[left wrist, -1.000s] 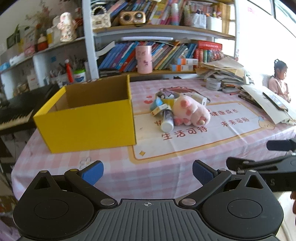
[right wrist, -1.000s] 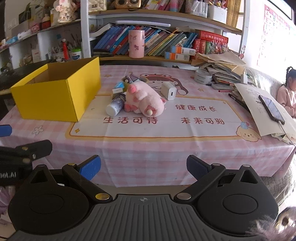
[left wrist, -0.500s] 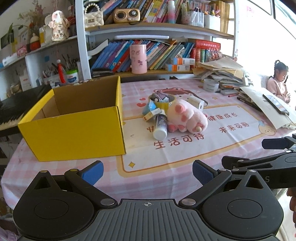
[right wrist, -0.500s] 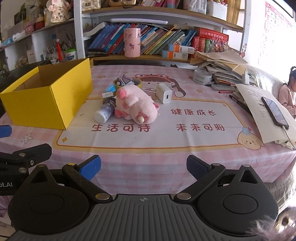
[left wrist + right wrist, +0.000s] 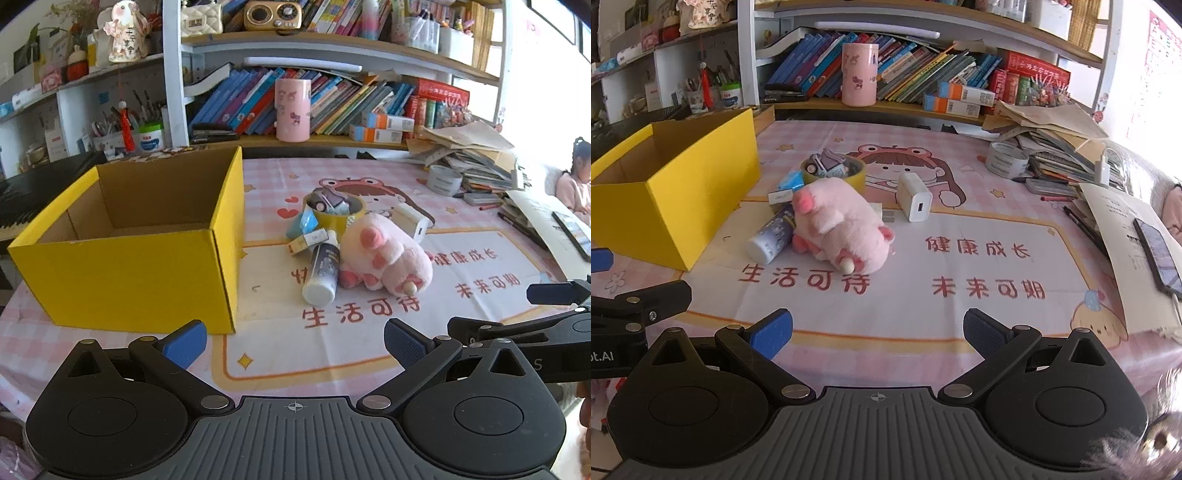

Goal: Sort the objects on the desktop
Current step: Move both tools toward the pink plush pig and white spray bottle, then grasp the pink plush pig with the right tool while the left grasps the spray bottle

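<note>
A pink plush pig (image 5: 384, 251) (image 5: 838, 229) lies mid-table in a small pile with a white-capped tube (image 5: 323, 273) (image 5: 772, 236), a yellow tape roll holding a toy car (image 5: 334, 208) (image 5: 833, 168), small blue and white packets (image 5: 308, 230) and a white charger (image 5: 413, 223) (image 5: 916, 201). An open yellow box (image 5: 136, 269) (image 5: 672, 206) stands left of the pile; its inside looks bare. My left gripper (image 5: 293, 341) is open, near the table's front edge. My right gripper (image 5: 877, 332) is open too, short of the pig.
Bookshelves and a pink cup (image 5: 291, 110) line the back. A stack of papers and books (image 5: 1056, 147), a grey tape roll (image 5: 1006, 158), pens and a phone on paper (image 5: 1156, 247) fill the right side. A seated person (image 5: 574, 177) is at far right.
Both grippers have moved forward toward the table; the pile and the yellow box appear closer and larger. Both stay open with nothing held.
</note>
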Action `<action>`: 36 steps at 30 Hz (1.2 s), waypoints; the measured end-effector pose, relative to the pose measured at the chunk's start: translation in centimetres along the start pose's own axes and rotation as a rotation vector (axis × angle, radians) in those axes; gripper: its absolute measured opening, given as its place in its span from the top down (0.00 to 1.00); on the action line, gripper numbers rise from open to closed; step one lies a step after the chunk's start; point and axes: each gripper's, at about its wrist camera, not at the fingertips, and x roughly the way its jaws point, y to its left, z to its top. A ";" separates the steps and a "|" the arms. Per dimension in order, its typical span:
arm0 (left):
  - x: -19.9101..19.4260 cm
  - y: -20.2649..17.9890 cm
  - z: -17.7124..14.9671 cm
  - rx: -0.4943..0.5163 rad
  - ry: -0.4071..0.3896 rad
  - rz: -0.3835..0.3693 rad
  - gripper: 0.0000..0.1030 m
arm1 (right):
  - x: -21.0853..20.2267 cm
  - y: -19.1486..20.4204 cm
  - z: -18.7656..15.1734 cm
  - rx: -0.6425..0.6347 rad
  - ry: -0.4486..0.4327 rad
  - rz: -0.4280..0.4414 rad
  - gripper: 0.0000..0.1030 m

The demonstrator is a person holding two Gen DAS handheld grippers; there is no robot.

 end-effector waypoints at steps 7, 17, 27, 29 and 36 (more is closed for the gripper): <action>1.3 -1.0 1.5 -0.021 0.007 0.052 0.00 | 2.2 -1.7 2.0 -0.016 0.003 0.044 0.03; 3.9 -2.5 3.2 -0.034 0.056 0.139 0.00 | 6.5 -3.1 5.1 -0.065 0.033 0.154 0.03; 4.5 -3.8 3.5 -0.024 0.103 0.215 0.00 | 11.1 -2.1 7.4 -0.162 0.068 0.288 0.05; 4.6 -4.0 3.5 -0.025 0.112 0.227 0.00 | 11.9 -1.9 7.6 -0.175 0.080 0.307 0.06; 5.3 -5.1 3.8 -0.008 0.133 0.222 0.00 | 13.4 -1.4 7.8 -0.240 0.081 0.370 0.36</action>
